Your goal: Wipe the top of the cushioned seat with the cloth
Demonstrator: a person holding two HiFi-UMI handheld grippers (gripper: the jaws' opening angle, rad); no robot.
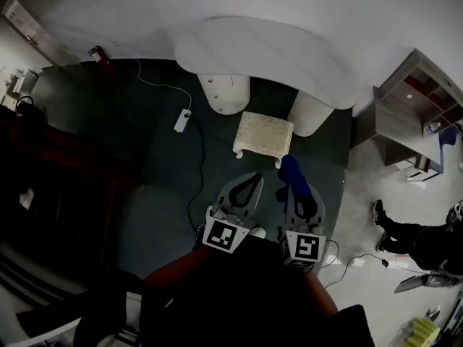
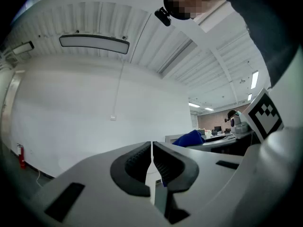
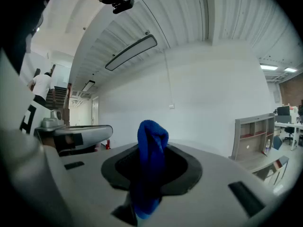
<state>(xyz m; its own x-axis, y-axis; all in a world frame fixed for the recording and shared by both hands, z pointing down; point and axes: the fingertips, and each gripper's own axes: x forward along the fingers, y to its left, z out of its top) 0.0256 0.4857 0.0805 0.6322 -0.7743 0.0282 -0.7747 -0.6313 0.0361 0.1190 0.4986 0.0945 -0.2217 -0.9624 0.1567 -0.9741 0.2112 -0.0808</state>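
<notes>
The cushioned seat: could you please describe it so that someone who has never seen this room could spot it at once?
Find the big white curved table at the top of the head view, standing on two round white pedestals over dark carpet. Just in front of them, in the gap, sits the cushioned seat: low, square, cream-topped, on short white legs, unlike the round pedestals.

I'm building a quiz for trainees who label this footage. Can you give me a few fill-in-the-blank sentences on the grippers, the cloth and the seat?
1. The right gripper is shut on a fuzzy ____ cloth.
2. The left gripper has its jaws together and holds ____.
3. The square cream cushioned seat stands on the floor in front of a curved ____ table.
Missing words: blue; nothing; white.
</notes>
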